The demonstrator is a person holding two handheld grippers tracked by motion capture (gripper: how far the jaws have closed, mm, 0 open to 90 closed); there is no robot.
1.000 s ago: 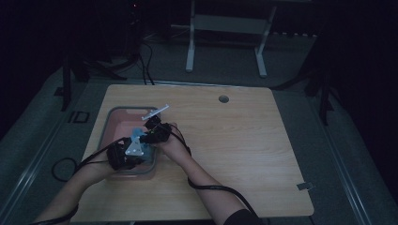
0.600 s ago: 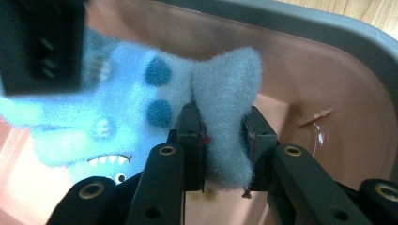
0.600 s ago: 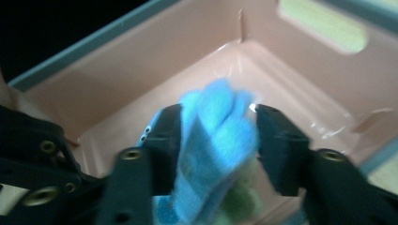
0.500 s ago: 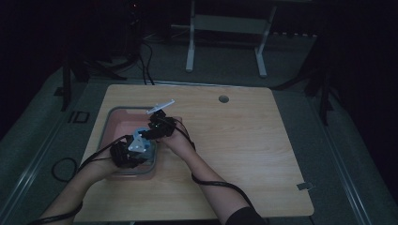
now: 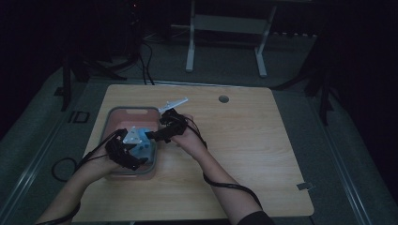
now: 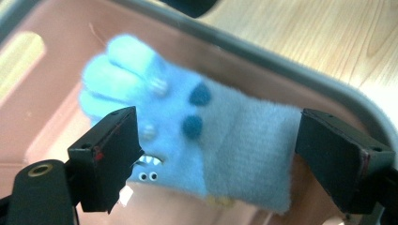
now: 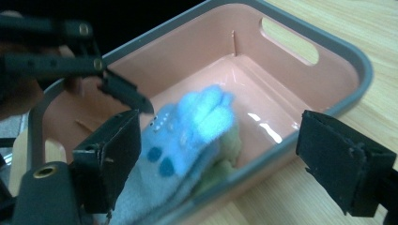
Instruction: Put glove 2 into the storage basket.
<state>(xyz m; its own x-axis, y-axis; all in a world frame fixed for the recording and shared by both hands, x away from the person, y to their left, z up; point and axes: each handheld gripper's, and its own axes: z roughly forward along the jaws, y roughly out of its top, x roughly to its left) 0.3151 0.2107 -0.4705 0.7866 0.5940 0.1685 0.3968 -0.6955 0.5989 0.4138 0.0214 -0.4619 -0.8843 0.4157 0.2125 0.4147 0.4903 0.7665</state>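
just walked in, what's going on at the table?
A person works two handheld grippers over a pink bin on the wooden table. A blue fuzzy sock with a monster face lies inside the bin. The jaws of both the left gripper and the right gripper have just been opening and now stand wide. The sock sits between them, with no fingers pressing on it. It looks like the sock was just let go into the bin.

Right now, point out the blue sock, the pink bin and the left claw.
blue sock [image 6: 234,140], left gripper view, on its fuzzy middle.
pink bin [image 7: 342,51], right gripper view, on the grey rim at a corner.
left claw [image 6: 216,164], left gripper view, midway between its two open black jaws.
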